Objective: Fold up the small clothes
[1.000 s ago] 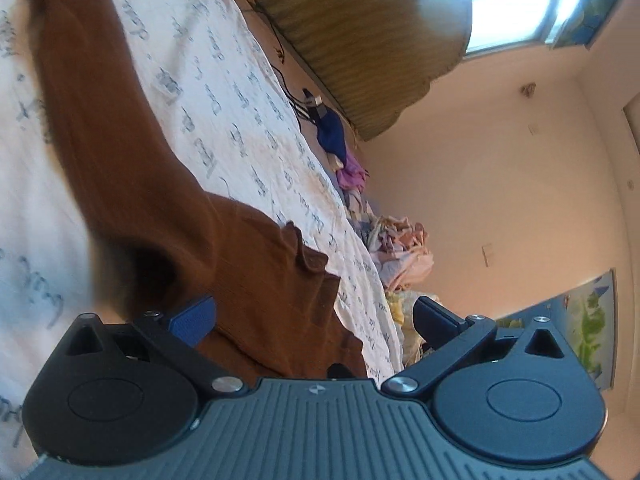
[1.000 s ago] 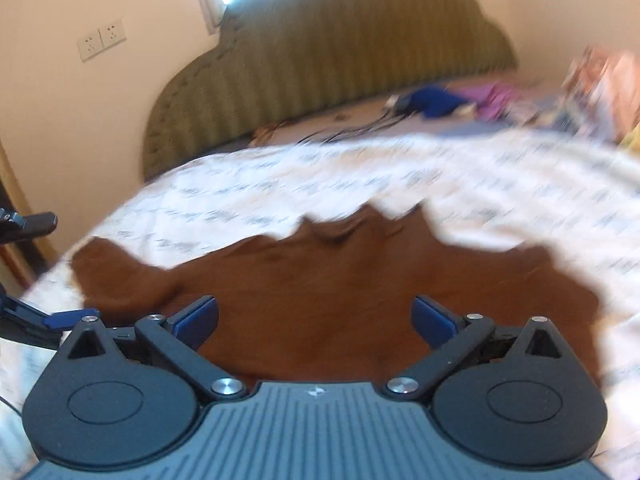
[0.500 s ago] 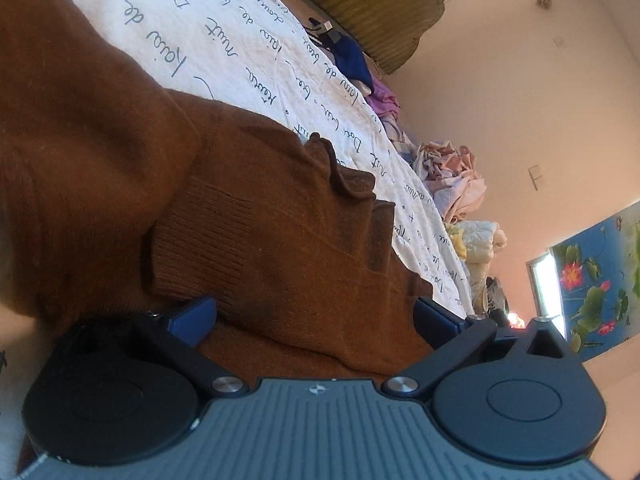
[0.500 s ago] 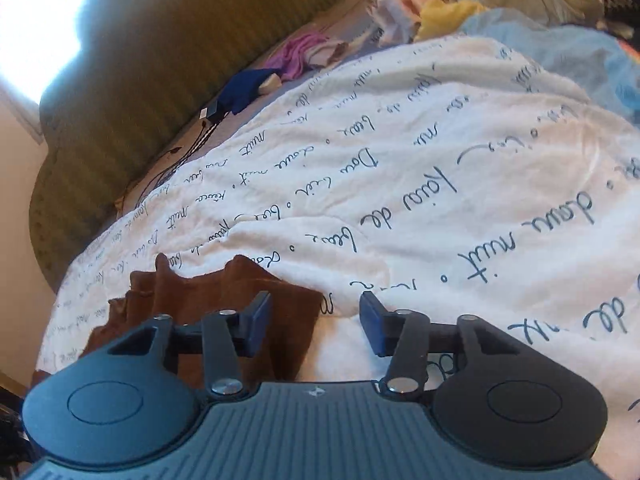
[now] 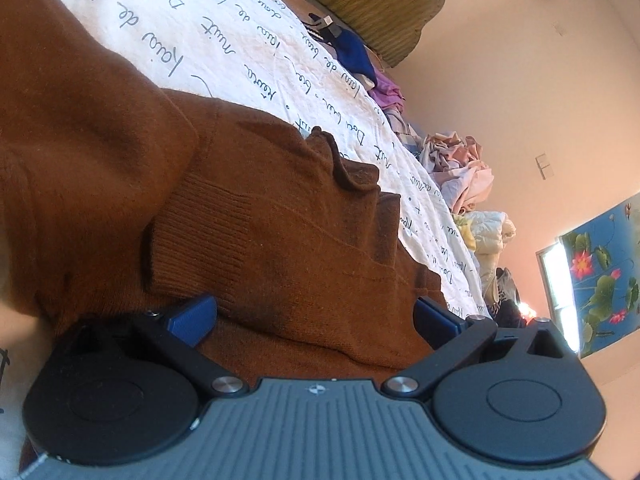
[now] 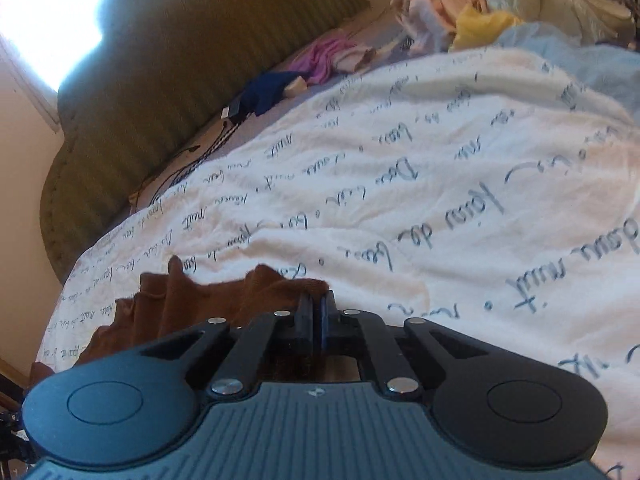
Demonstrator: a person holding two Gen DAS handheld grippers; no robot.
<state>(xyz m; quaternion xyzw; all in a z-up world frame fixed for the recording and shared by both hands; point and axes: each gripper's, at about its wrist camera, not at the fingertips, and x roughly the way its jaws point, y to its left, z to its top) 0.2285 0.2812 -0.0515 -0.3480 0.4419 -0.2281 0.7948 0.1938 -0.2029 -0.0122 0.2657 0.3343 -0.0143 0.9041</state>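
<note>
Brown sweater (image 5: 280,216) lies flat on the white bedspread (image 5: 240,40), the one with dark handwriting print. Long axis runs away from the left gripper (image 5: 314,314) toward the far bed edge; ruffled collar (image 5: 344,160) sits on the headboard side. A ribbed cuff (image 5: 200,232) is folded over the body.

Left gripper: jaws spread wide, low over the sweater, gripping nothing.

Right gripper (image 6: 316,312): jaws pressed together, pinching a sweater edge (image 6: 272,292) at the near side.

Room: green padded headboard (image 6: 180,60), bright window, peach walls, loose clothes pile (image 5: 464,168) along the bed's far side.
</note>
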